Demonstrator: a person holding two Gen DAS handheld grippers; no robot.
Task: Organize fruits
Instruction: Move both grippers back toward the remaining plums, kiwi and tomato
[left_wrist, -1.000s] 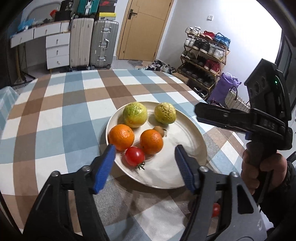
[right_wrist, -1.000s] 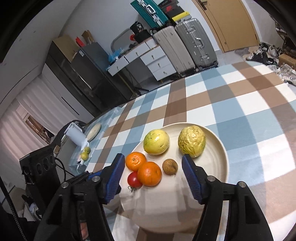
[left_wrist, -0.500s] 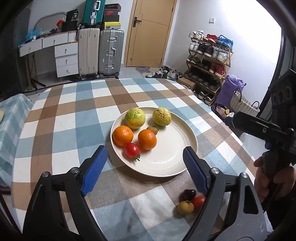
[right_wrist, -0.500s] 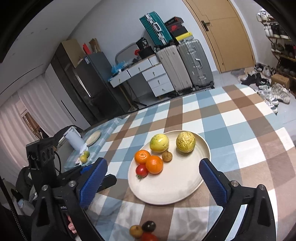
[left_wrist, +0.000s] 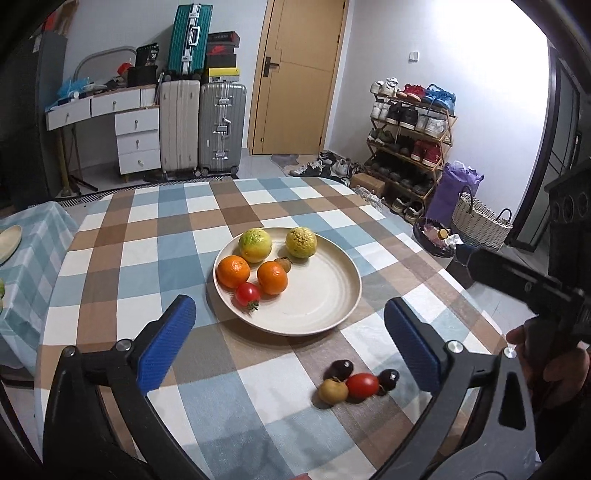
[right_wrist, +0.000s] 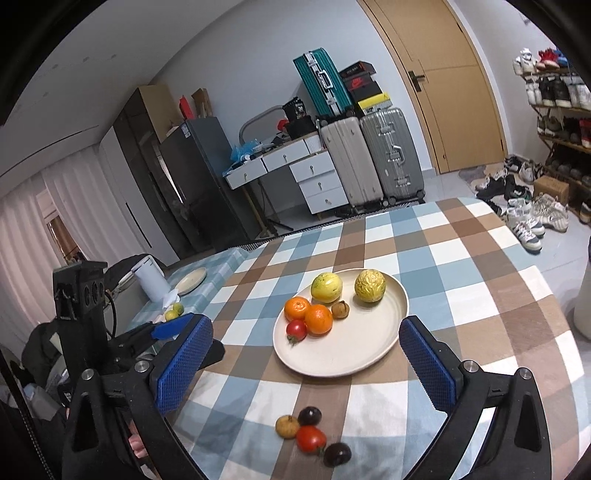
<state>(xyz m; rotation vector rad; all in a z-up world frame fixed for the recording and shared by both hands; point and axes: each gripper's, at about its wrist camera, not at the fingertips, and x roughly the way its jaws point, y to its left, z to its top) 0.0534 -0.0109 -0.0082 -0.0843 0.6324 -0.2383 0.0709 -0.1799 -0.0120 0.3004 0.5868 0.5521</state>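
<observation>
Six fruits sitting on the left half of a cream plate (left_wrist: 332, 295) mid-table. Four small loose ones (left_wrist: 356, 380) bunched in a short row near the table's front edge, nothing in the way. Left gripper (left_wrist: 288, 339) spread wide, empty. Right gripper (right_wrist: 304, 365) spread wide too, empty. Checked cloth (left_wrist: 147, 251) on top; suitcases (left_wrist: 203, 125) and a shoe rack (left_wrist: 410, 136) behind.

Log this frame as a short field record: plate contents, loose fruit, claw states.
plate: cream, on the checked tablecloth
on plate: two oranges, two yellow-green fruits, red tomato, small brown fruit
loose on cloth: red tomato, yellowish fruit, two dark fruits, clustered near the plate's front edge
left claw: open, empty
right claw: open, empty
</observation>
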